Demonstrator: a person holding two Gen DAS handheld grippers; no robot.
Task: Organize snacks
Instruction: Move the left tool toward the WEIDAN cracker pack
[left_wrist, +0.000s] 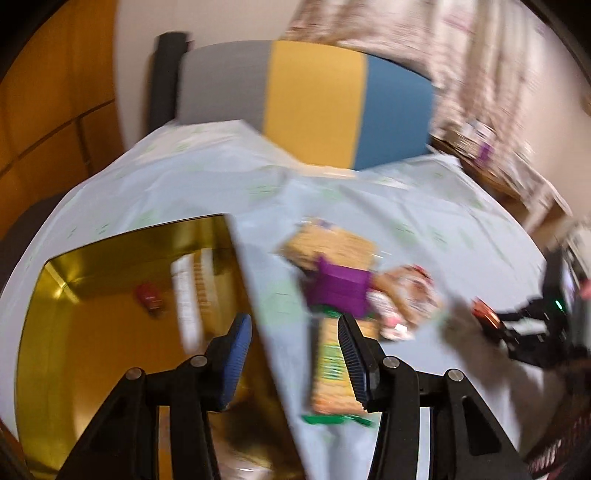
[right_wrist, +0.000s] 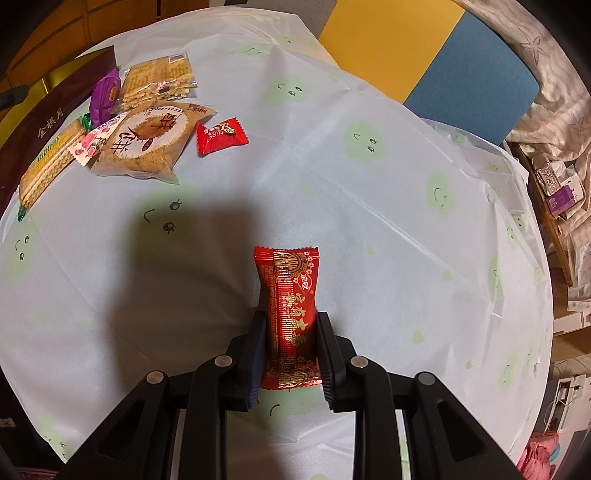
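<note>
Right gripper (right_wrist: 291, 354) jaws clamp red snack bar (right_wrist: 290, 314); left gripper (left_wrist: 295, 354) jaws apart, empty

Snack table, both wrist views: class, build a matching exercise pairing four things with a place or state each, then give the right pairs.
Things:
1. long red packet
2. left tool
3. purple candy
4. small red candy

Places or states:
A. lying loose on the tablecloth, right of the round pastry packet
B. clamped between the right tool fingers
C. empty, over the edge of the gold tray
D. at the top of the snack pile, beside the dark box

Pairs: 1-B, 2-C, 3-D, 4-A
</note>
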